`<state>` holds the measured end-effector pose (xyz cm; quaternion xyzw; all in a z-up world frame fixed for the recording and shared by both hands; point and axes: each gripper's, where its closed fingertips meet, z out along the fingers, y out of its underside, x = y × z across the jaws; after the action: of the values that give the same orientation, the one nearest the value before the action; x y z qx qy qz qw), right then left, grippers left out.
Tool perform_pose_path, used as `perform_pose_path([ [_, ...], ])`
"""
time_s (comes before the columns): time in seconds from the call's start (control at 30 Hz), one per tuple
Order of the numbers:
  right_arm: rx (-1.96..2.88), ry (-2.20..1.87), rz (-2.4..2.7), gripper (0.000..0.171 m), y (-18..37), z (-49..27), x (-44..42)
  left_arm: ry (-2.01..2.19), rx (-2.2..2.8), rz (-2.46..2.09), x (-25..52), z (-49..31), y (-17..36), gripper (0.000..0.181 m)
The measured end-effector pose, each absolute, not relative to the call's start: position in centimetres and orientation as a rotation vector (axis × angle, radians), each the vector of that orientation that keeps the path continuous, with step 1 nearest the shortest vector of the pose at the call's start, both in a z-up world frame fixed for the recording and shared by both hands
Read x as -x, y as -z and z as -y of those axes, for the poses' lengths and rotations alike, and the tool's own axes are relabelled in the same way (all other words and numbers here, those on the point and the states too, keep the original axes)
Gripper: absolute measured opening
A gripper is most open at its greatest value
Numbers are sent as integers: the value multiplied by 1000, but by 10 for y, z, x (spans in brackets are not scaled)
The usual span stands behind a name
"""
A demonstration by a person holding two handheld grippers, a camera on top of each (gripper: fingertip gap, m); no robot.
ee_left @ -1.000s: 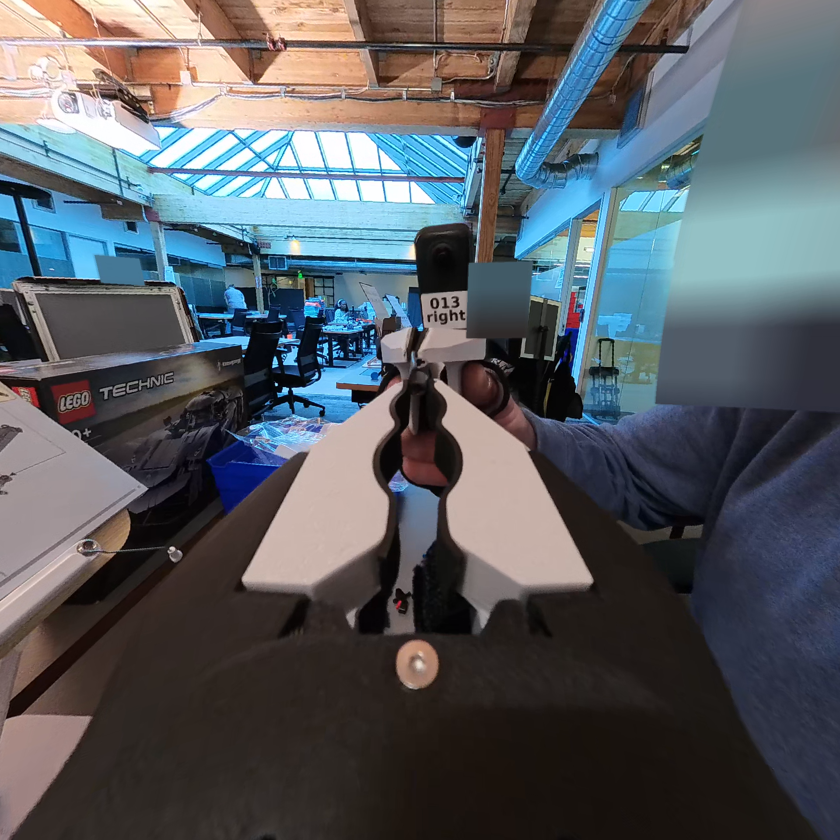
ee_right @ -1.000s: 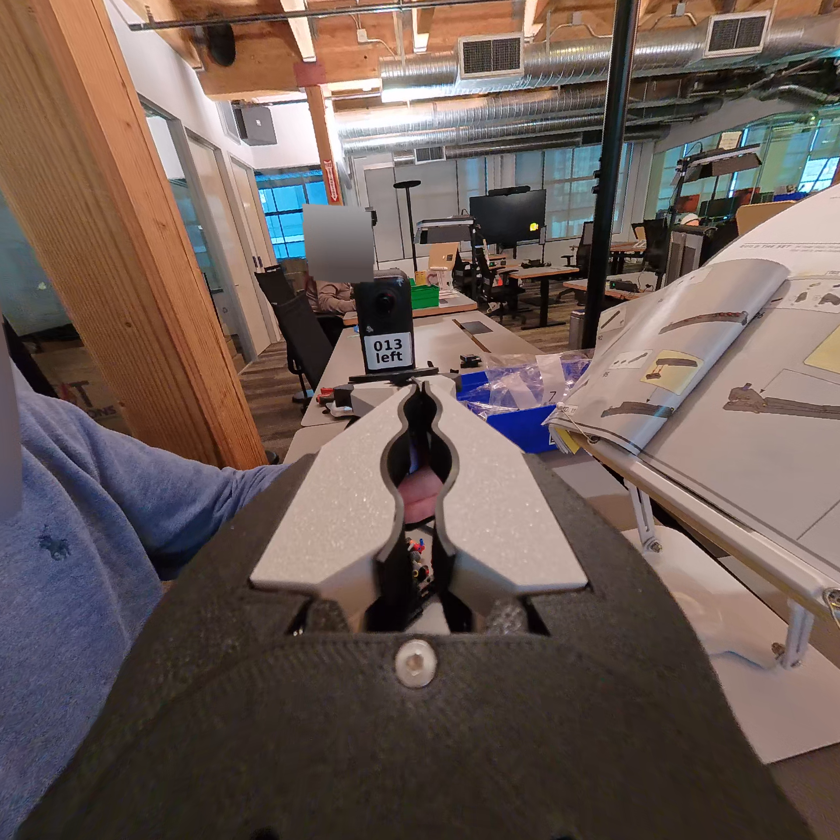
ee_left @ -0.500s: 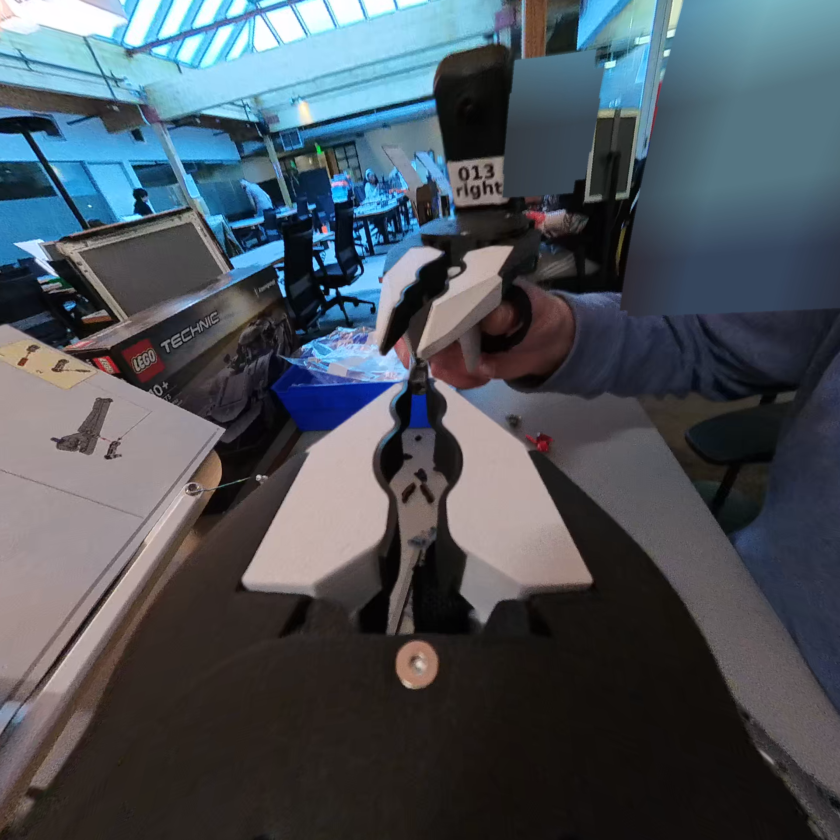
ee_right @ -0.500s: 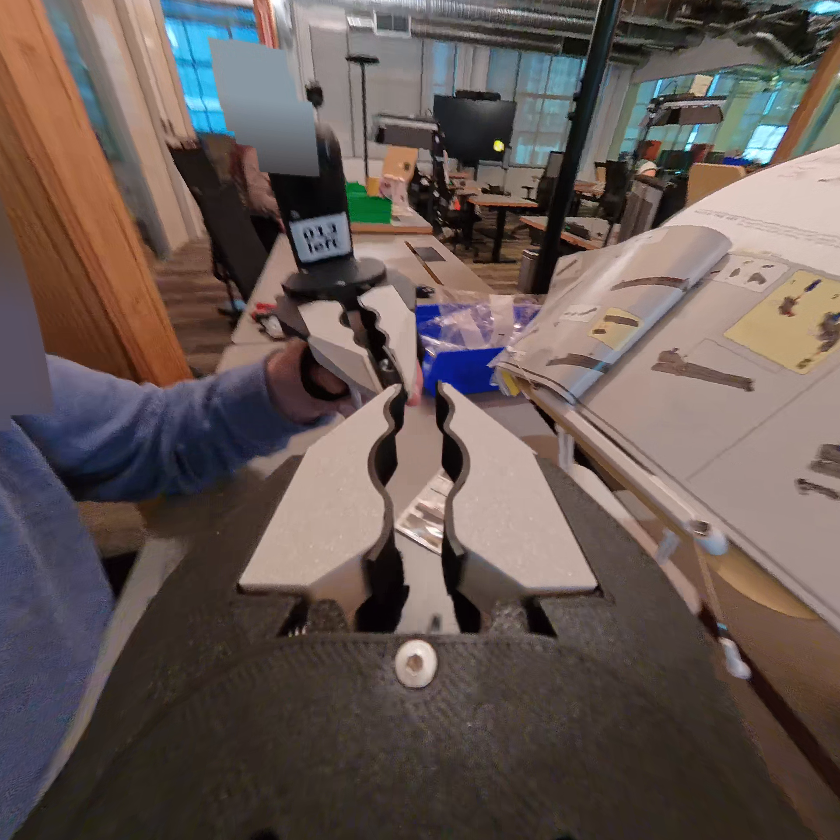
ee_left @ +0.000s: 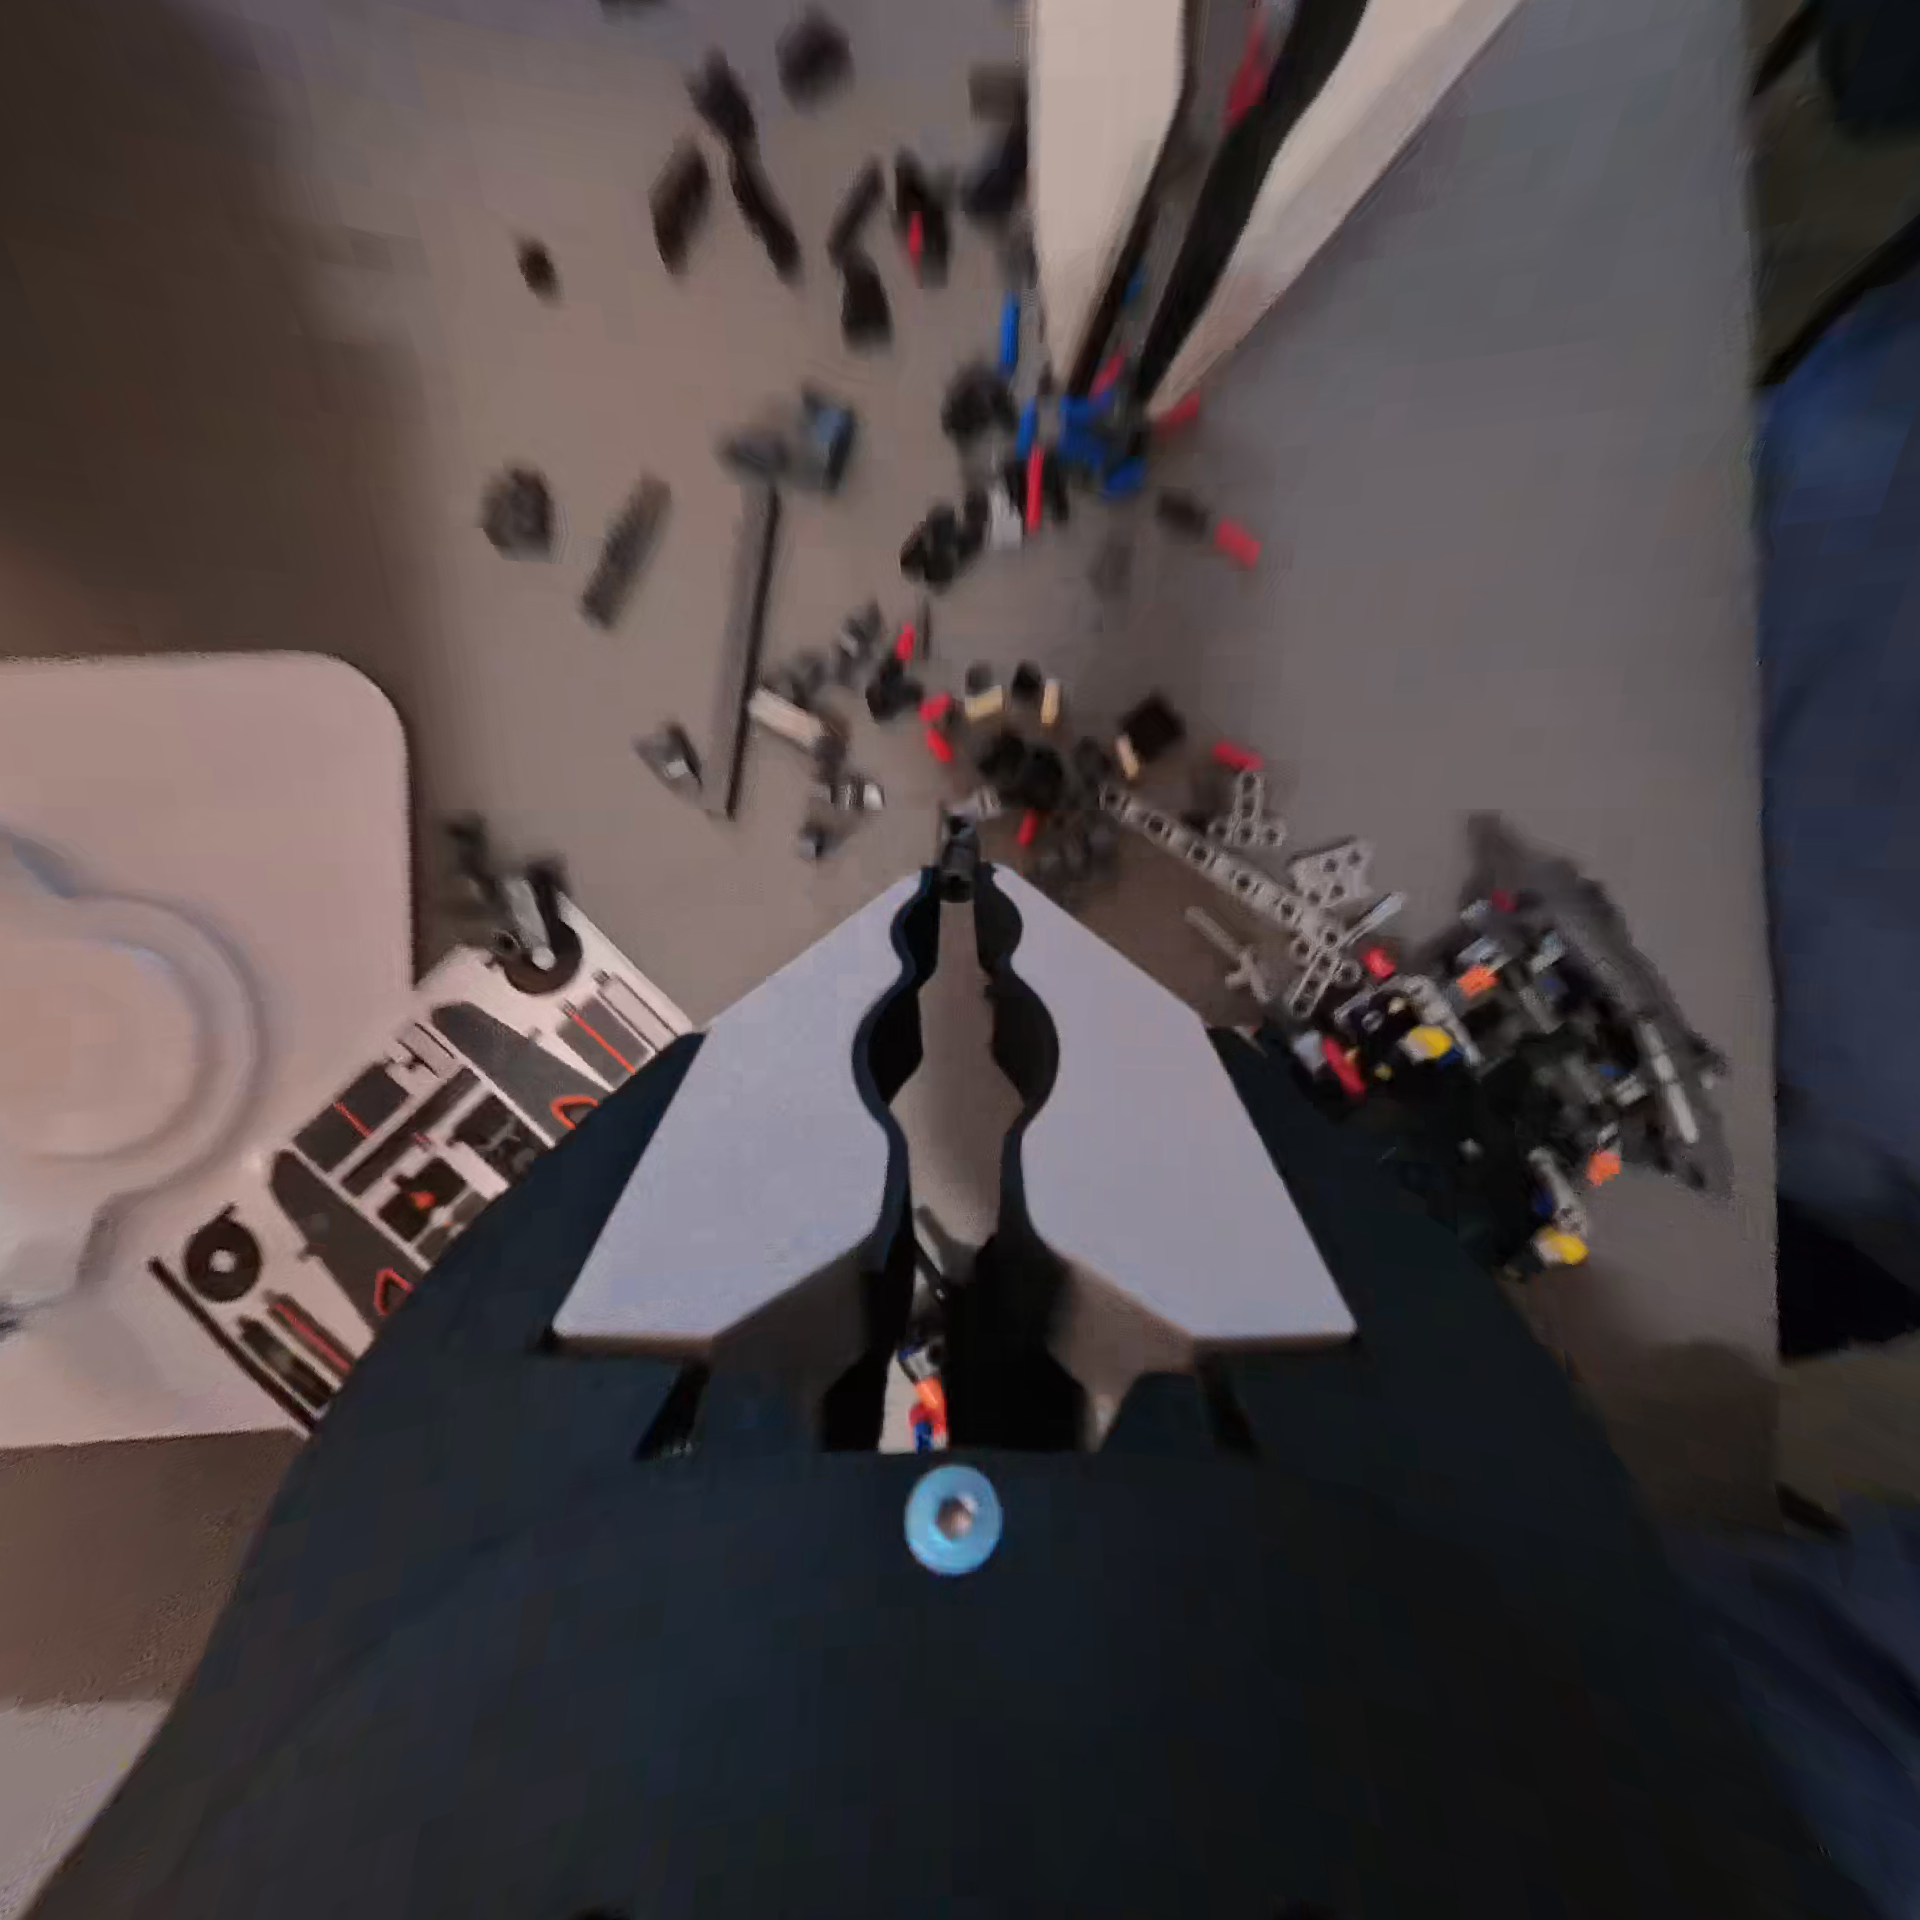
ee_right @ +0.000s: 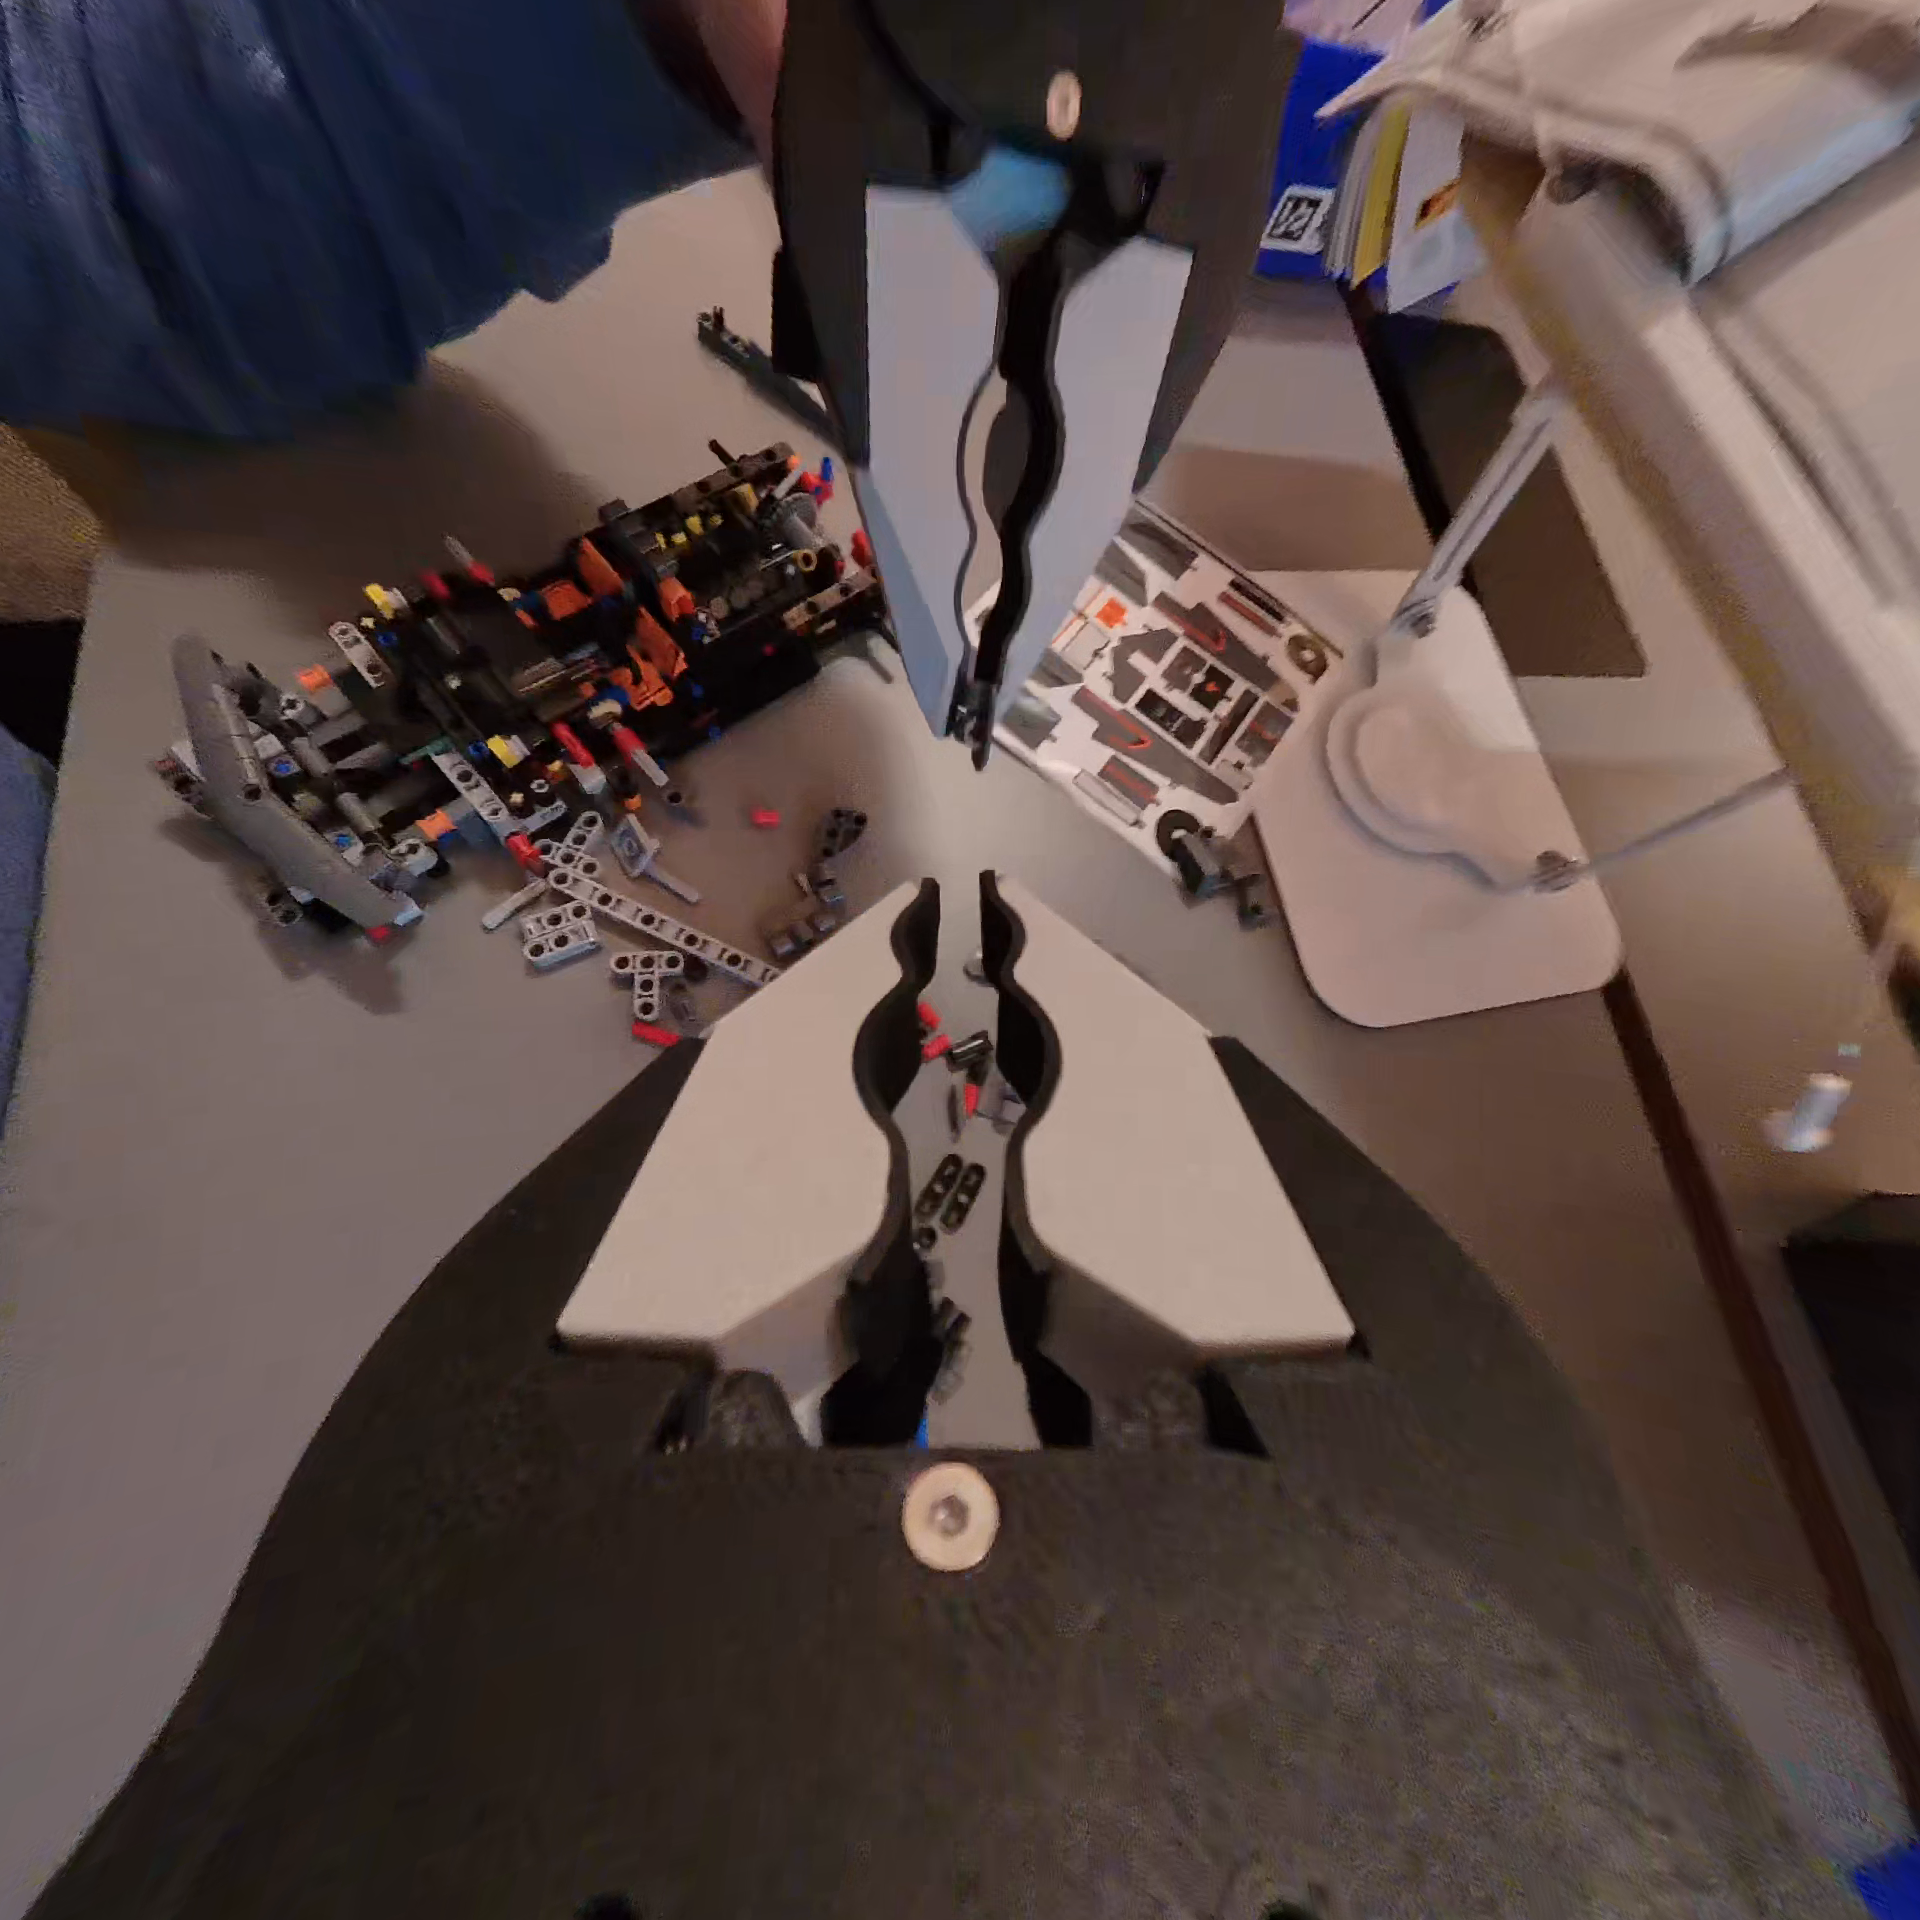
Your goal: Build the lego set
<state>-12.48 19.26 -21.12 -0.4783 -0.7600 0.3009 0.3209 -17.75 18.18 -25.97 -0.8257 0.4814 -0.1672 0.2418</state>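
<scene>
My left gripper (ee_left: 956, 891) points down at the grey table and is shut on a small black lego piece (ee_left: 956, 844) that sticks out of its tips. It also hangs into the right wrist view (ee_right: 971, 717), with the piece (ee_right: 978, 740) at its tips. My right gripper (ee_right: 958, 885) is slightly open and empty, just below and facing the left gripper's tips. The partly built black, grey and orange model (ee_right: 520, 665) lies to the left; it also shows in the left wrist view (ee_left: 1507, 1081). Loose lego pieces (ee_right: 634, 925) lie scattered between them (ee_left: 997, 727).
A sticker sheet (ee_right: 1174, 686) lies beside the white base (ee_right: 1455, 914) of a stand that holds the open instruction book (ee_right: 1714, 156). A blue bin (ee_right: 1304, 94) sits behind. A person's blue sleeve (ee_right: 260, 208) is at upper left. The table edge (ee_right: 1714, 1195) runs down the right. Tip to tip, the grippers are about 8 cm apart.
Both grippers have swung down from facing each other at room height to pointing at the table. The right gripper went from shut to slightly open. The left stays shut on its piece.
</scene>
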Motion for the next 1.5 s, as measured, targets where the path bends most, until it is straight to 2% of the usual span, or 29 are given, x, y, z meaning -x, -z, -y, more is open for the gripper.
perform_pose_path([
  [0.23, 1310, -860, 2039, 2, 244, -189, 124, 518, 2538, -1420, 182, -172, 336, 5],
  [0.47, 1264, -852, 2109, 2, 259, -181, 125, 539, 2625, -1373, 189, -175, 354, 10],
  [0.67, 1265, -868, 2095, 3, 255, -185, 125, 430, 2598, -1356, 196, -186, 348, 29],
  [1.13, 1326, -831, 2062, 10, 258, -200, 117, 344, 2500, -1276, 221, -192, 304, 18],
  [1.5, 1410, -694, 2118, 15, 285, -216, 121, 251, 2337, -1280, 210, -196, 264, 9],
])
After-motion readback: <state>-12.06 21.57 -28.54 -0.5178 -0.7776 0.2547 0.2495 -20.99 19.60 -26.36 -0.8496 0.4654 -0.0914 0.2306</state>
